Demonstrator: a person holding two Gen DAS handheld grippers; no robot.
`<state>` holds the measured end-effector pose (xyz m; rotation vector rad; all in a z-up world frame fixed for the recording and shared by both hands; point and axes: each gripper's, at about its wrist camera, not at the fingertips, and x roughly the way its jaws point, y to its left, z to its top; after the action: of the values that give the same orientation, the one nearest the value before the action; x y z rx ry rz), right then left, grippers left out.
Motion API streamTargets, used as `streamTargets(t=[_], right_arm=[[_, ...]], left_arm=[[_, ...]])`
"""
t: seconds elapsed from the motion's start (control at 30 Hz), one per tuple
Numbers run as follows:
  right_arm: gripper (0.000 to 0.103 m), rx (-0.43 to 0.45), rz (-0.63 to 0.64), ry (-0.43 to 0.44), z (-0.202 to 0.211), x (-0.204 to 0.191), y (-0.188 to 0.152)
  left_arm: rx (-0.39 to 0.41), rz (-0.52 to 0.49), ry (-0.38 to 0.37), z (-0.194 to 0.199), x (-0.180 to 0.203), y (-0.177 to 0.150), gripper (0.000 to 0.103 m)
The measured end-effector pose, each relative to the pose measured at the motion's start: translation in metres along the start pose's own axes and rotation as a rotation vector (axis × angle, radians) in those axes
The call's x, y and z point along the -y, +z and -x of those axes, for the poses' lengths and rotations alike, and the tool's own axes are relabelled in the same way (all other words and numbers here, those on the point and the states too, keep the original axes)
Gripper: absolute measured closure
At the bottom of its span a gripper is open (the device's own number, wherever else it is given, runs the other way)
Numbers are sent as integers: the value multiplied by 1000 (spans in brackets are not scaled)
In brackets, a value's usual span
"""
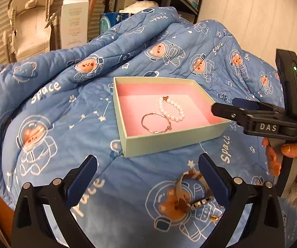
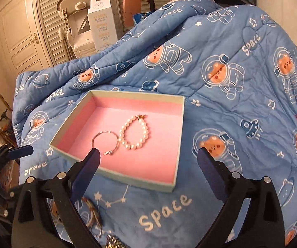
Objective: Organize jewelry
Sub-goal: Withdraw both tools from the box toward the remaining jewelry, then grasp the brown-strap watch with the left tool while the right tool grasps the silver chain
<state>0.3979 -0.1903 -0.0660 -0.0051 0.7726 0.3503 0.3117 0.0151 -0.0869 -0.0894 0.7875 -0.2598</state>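
Note:
A pale green box (image 1: 158,143) (image 2: 115,175) with a pink lining lies on a blue quilt. Inside it lie a pearl bracelet (image 1: 172,108) (image 2: 135,133) and a thin rose-gold bangle (image 1: 155,123) (image 2: 105,142), touching side by side. My left gripper (image 1: 147,163) is open and empty, just in front of the box. Between its fingers, on the quilt, lies loose jewelry (image 1: 189,196): a band and a chain with charms. My right gripper (image 2: 148,157) is open and empty above the box's near edge; in the left wrist view (image 1: 223,107) it sits at the box's right corner.
The quilt (image 1: 86,113) (image 2: 231,103) is bunched high behind the box. More loose jewelry (image 2: 92,215) lies at the lower left of the right wrist view. A white carton (image 2: 102,22), a folded chair and a black shelf stand behind the bed.

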Motion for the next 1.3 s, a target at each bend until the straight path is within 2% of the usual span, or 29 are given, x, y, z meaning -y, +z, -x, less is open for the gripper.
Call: streamTargets(t=[0.1,0.27,0.5,0.6,0.67,1.0,1.13,1.3], right_arm=[[10,-6,-9,11,18,4,-30],[10,-34,47,-6,41,2,-78],[10,-52,122,-2,65,-6,-123],[17,-67,151,-2,67,-9,-137],[32,-89,153,15,64,-10,-143],[38,-116,233,24,46,-29,-151],[44,-115,235,40,41,-29,-148],[58,-117,244,67,38,-31,-145]], left_arm=[[-17,42,1,9,-5,-20,7],[-52,43,6,16,-3,-49,7],[-60,52,14,21,5,-69,7],[-61,26,29,23,13,-74,7],[-65,31,26,23,15,-78,7],[-66,26,34,21,21,-79,8],[-63,37,16,18,23,-72,9],[-41,38,-5,17,30,-59,12]])
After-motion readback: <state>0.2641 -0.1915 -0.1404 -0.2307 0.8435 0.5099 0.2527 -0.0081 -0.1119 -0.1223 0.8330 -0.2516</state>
